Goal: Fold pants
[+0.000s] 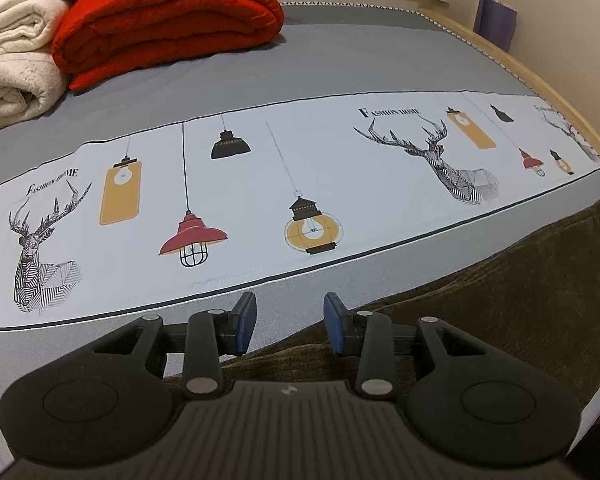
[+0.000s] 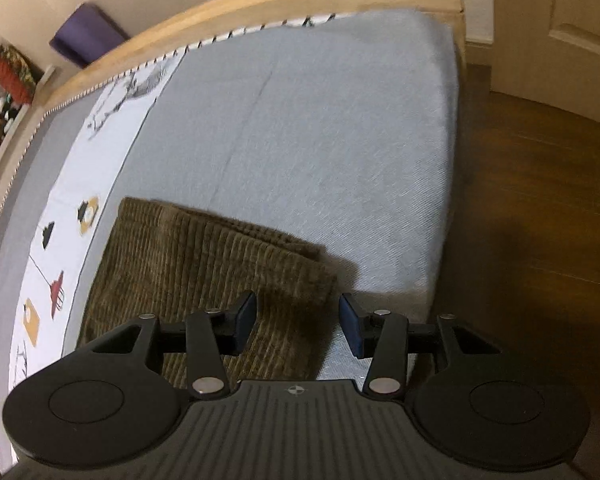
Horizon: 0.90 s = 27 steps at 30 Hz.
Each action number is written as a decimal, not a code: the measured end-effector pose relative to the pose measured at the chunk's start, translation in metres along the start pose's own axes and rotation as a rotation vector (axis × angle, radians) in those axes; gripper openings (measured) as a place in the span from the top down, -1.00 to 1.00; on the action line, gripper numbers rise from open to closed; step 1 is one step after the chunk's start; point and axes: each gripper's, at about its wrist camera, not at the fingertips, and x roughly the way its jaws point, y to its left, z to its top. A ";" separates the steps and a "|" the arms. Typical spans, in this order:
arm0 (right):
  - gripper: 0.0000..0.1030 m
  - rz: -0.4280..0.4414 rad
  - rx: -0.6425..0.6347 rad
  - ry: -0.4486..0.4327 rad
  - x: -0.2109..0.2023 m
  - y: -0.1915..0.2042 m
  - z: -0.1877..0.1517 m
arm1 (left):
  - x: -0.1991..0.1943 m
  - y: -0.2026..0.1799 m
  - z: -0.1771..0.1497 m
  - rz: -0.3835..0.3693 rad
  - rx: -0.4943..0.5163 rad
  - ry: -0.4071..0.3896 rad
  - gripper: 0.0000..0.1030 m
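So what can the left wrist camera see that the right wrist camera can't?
Only the left wrist view shows the folded red blanket, the cream blanket and the deer print. Only the right wrist view shows the wooden floor, the door and the bed's corner. Both show the brown corduroy pants, the lamp-print cloth and open, empty fingers.

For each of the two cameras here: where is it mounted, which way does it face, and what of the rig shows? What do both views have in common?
Left wrist: sits on the left gripper, tilted down across the bed toward the red blanket and the printed cloth strip; its open, empty fingers show, over the edge of the brown pants.
Right wrist: sits on the right gripper, tilted down toward the bed's corner, wooden frame and floor; its open, empty fingers show above the pants.
Shared: the pants, printed strip, grey bed cover and frame.
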 end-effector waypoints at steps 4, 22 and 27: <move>0.08 0.012 -0.008 -0.009 0.008 0.006 0.002 | 0.002 0.001 -0.002 0.005 0.009 0.006 0.19; 0.66 0.128 -0.172 -0.300 -0.078 0.069 -0.020 | -0.033 0.018 -0.008 0.017 0.005 -0.038 0.19; 0.67 0.270 -0.590 -0.570 -0.160 0.165 -0.110 | -0.053 0.044 -0.020 0.027 -0.028 -0.065 0.16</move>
